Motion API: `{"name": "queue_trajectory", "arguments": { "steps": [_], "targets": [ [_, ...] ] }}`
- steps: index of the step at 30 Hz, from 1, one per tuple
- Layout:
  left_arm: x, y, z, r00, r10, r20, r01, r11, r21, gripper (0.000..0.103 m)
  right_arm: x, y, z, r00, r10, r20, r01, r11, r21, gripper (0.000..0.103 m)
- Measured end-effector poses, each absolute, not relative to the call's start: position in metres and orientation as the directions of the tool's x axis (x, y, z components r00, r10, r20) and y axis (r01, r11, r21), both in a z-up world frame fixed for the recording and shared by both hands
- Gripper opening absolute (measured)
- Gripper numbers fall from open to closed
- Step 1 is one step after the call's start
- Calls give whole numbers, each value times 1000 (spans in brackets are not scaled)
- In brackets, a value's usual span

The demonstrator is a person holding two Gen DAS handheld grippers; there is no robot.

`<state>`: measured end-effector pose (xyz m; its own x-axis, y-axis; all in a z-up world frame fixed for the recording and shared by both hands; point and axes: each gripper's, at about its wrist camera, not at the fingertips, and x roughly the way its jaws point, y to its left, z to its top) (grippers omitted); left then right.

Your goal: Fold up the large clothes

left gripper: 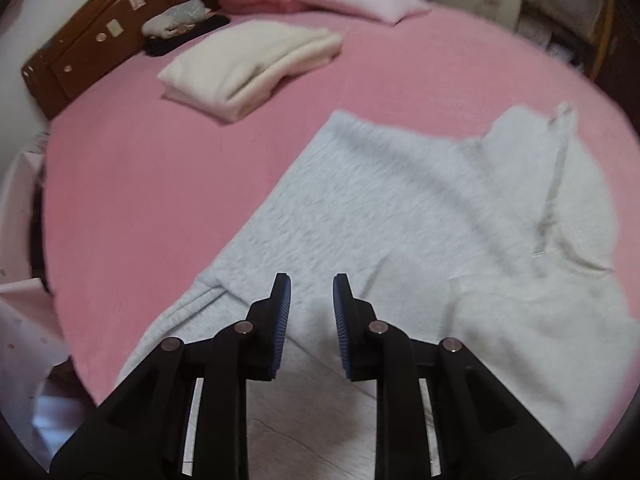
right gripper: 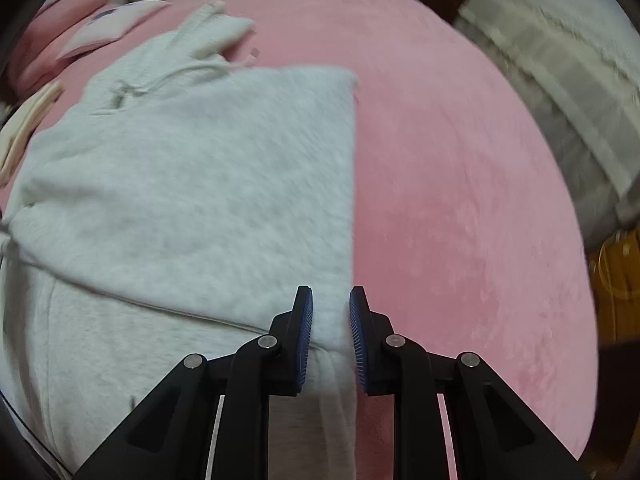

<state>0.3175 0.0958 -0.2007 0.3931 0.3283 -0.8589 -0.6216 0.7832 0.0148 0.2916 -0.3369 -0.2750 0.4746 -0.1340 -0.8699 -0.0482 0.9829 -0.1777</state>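
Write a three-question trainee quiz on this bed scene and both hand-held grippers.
1. True or false: the grey hoodie hangs on a hanger.
2. What colour is the bed sheet? A) blue B) pink C) green
3. Fill in: beyond the left hand-held gripper, near the headboard, lies a folded ____ garment.

Key
1. False: it lies spread on the bed, both sleeves folded in.
2. B.
3. Cream. Also note: the right hand-held gripper sits at the hoodie's edge, jaws apart, pads not pressing cloth.
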Motion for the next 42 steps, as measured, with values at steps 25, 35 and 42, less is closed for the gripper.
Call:
{"name": "queue_trajectory", "arguments": {
  "steps": [25,35,42],
  "targets": [
    [347,74,-274,234,54,-971,-470,880,-64,1,321,-409,-321,373,126,-919,348,899,264,0],
    [374,3,-215,419,-104,-902,-187,962,-198,1,349,-302,-317,248,564,-787,-101,824,558,0],
    [430,24,-275,297,-47,-954,-269,954,-131,1,385,-233,-339,236,636,-735,-211,772,600,0]
  ]
}}
